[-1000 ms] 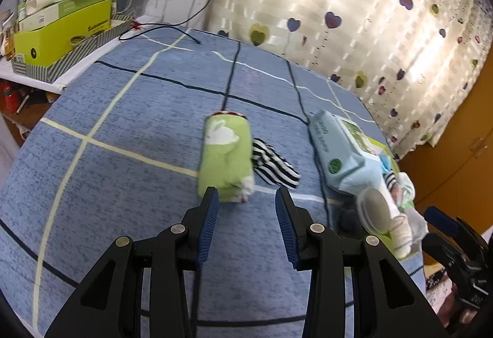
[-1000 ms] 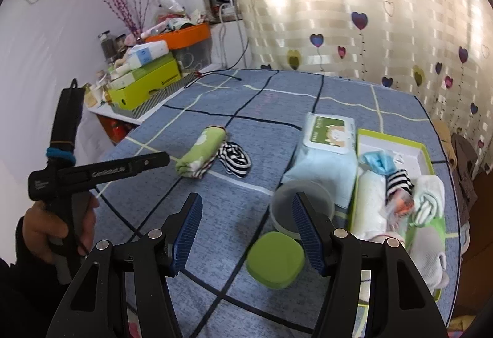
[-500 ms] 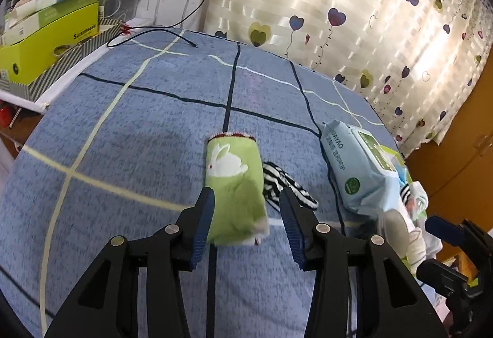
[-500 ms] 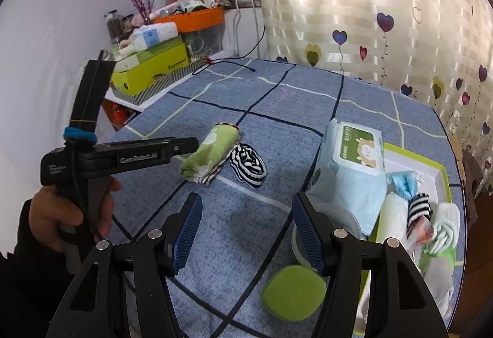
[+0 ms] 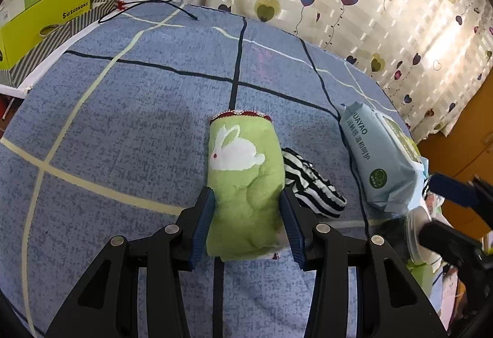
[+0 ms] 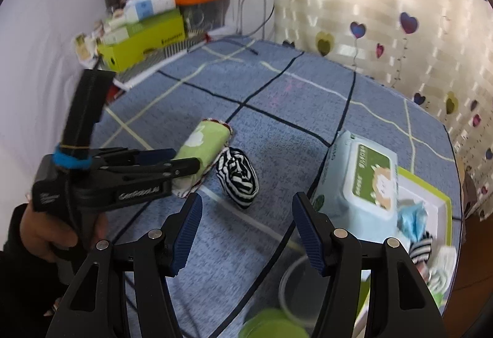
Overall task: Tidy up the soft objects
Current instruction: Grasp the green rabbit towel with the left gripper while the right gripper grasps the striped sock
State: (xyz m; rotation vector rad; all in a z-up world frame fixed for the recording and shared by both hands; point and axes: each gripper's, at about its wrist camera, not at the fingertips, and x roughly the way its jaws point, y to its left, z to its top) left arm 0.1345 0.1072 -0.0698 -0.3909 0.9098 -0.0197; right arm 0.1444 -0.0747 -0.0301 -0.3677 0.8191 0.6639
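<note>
While the rolled green rabbit-print towel (image 5: pixel 245 181) is lying on the blue checked bedspread (image 5: pixel 123 128), the left gripper (image 5: pixel 246 221) is straddling its near end, blue pads (image 5: pixel 201 224) either just touching or just beside the cloth; no squeeze is showing yet. A black-and-white striped sock bundle (image 5: pixel 311 187) is resting against the roll's right side. The right gripper (image 6: pixel 246 233) is hanging wide open and holding nothing, above the bedspread near a wet-wipes pack (image 6: pixel 357 181) and a green-rimmed tray (image 6: pixel 437 199) of rolled cloths. In my judgement, the close should be landing mid-roll, firm enough to keep the roll wound, with the right pad staying clear of the sock.
</note>
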